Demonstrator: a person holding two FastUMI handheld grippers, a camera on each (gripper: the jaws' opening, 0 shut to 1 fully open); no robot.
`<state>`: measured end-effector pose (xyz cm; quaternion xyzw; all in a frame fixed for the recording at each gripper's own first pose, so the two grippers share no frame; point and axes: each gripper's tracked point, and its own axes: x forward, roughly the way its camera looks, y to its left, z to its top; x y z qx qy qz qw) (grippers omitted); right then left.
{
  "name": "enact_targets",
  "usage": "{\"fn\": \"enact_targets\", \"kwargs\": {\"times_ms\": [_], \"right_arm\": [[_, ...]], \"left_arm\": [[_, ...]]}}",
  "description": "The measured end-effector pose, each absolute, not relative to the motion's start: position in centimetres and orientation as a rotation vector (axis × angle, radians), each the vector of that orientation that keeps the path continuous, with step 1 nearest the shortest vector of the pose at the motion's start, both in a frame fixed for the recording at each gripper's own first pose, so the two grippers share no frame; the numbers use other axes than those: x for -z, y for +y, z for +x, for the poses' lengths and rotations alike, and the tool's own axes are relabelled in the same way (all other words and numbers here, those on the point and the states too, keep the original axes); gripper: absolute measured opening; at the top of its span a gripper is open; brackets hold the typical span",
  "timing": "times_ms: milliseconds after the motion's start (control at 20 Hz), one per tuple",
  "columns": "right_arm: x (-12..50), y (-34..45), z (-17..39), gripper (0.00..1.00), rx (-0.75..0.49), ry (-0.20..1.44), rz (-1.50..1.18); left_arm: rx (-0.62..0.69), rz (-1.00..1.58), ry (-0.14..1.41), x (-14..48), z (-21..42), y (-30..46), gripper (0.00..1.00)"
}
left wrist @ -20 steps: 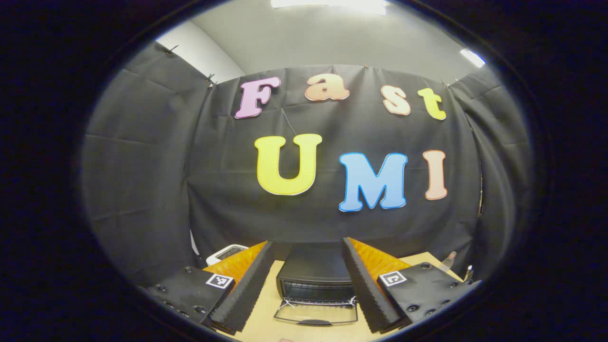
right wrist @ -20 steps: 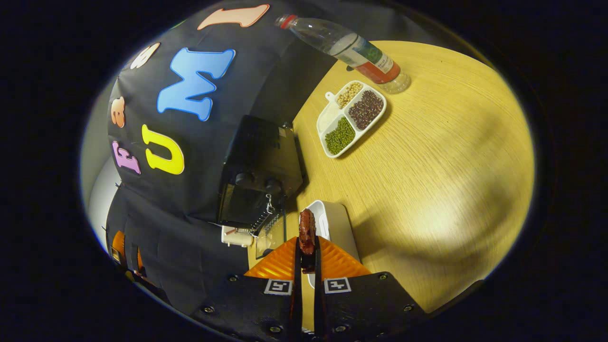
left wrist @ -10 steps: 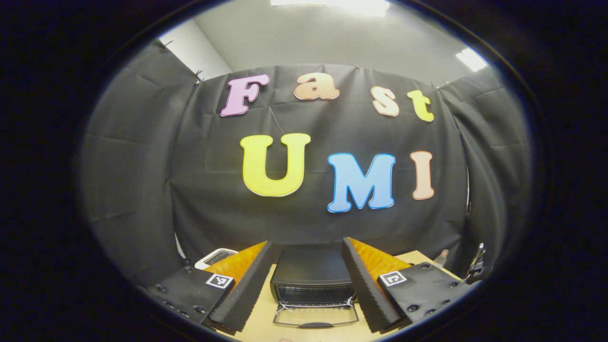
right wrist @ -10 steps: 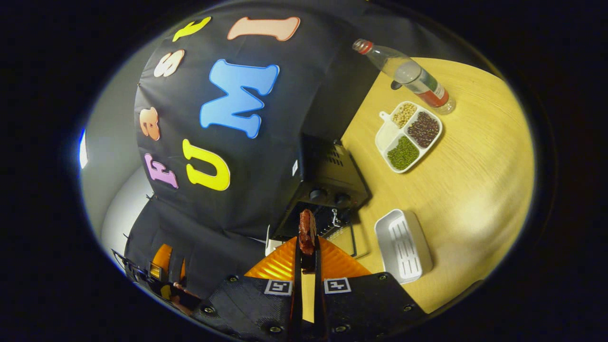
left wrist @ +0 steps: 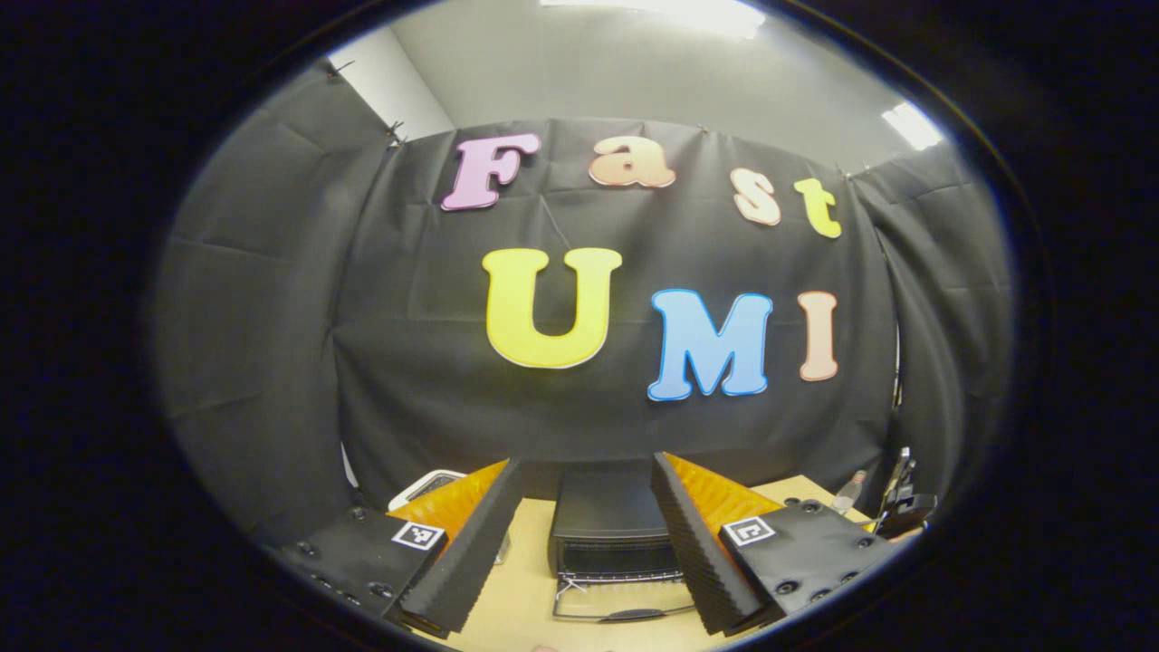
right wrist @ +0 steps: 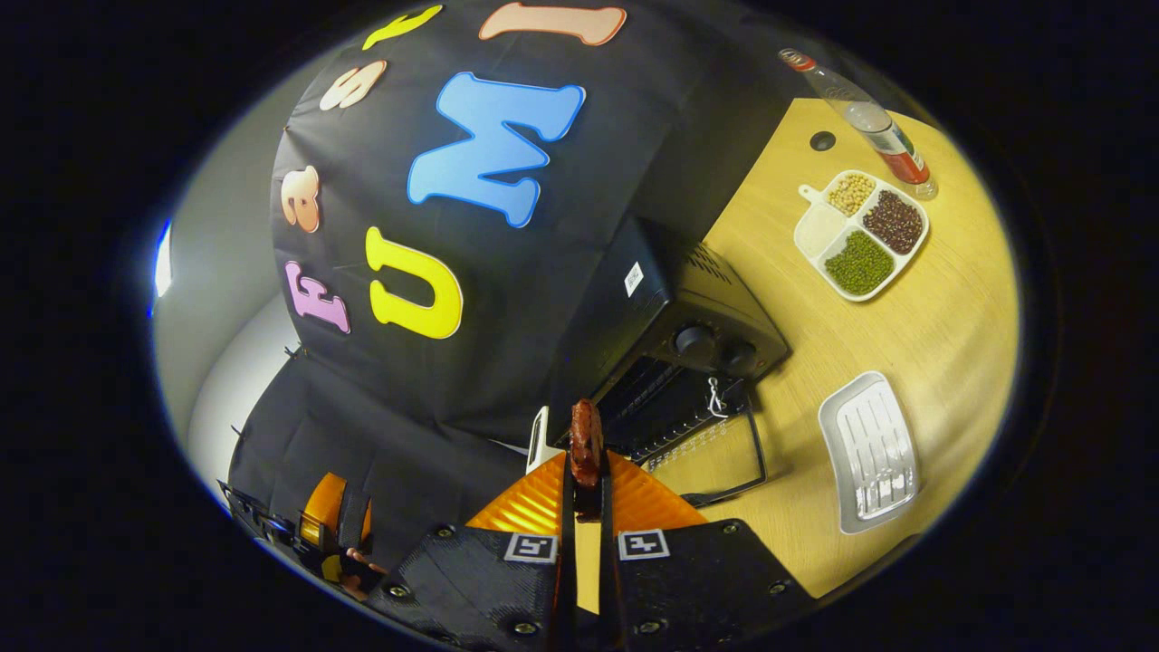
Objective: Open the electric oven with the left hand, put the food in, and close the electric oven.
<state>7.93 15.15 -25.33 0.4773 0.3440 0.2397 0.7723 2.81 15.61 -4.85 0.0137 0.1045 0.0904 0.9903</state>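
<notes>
Left gripper (left wrist: 587, 534), held level above the light wooden table (right wrist: 905, 317), faces the black electric oven (left wrist: 614, 534) with fingers spread wide and nothing between them. The oven's glass door (left wrist: 625, 600) lies folded down flat on the table. Right gripper (right wrist: 586, 471), rolled sideways so the table appears tilted, pinches a dark reddish-brown piece of food (right wrist: 586, 441) between fingers pressed close together, poised just before the oven (right wrist: 688, 353) and its open cavity. A white ribbed tray (right wrist: 869, 453) rests beside the door (right wrist: 715, 453); a divided white dish of beans (right wrist: 860, 234) and a clear plastic bottle (right wrist: 869, 122) stand farther off
</notes>
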Motion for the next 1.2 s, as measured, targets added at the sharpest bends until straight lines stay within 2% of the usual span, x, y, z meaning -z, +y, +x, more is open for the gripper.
{"fn": "enact_targets", "kwargs": {"times_ms": [250, 400, 450, 650, 750, 800, 850, 900, 1200], "right_arm": [[26.2, 18.3, 9.4, 0.10, -0.523, 0.775, 1.031], [27.1, 19.7, 10.2, 0.10, -0.511, 0.794, 1.034], [27.6, 20.2, 10.7, 0.10, -0.505, 0.802, 1.038], [29.4, 22.3, 13.2, 0.10, -0.487, 0.819, 1.087], [30.7, 23.1, 14.9, 0.10, -0.450, 0.810, 1.110], [31.4, 23.5, 15.6, 0.10, -0.425, 0.808, 1.118], [32.1, 23.9, 16.1, 0.10, -0.405, 0.810, 1.126], [33.0, 24.4, 16.6, 0.10, -0.387, 0.815, 1.134], [37.3, 26.6, 19.0, 0.10, -0.280, 0.813, 1.161]], "left_arm": [[-0.220, 0.022, 0.198, 4.1, 2.1, 19.1, 0.93], [-0.220, 0.011, 0.208, 4.3, 1.9, 20.2, 0.99], [-0.222, 0.013, 0.205, 4.2, 1.8, 20.6, 0.96], [-0.214, 0.023, 0.219, 4.8, 1.4, 21.7, 0.98], [-0.210, 0.030, 0.244, 5.4, 1.1, 22.3, 0.99], [-0.209, 0.035, 0.251, 5.5, 0.9, 22.7, 0.93], [-0.207, 0.039, 0.255, 5.7, 0.8, 23.0, 0.96], [-0.208, 0.042, 0.260, 5.8, 0.7, 23.4, 0.94], [-0.238, 0.045, 0.295, 6.2, -1.0, 27.2, 0.99]]}}
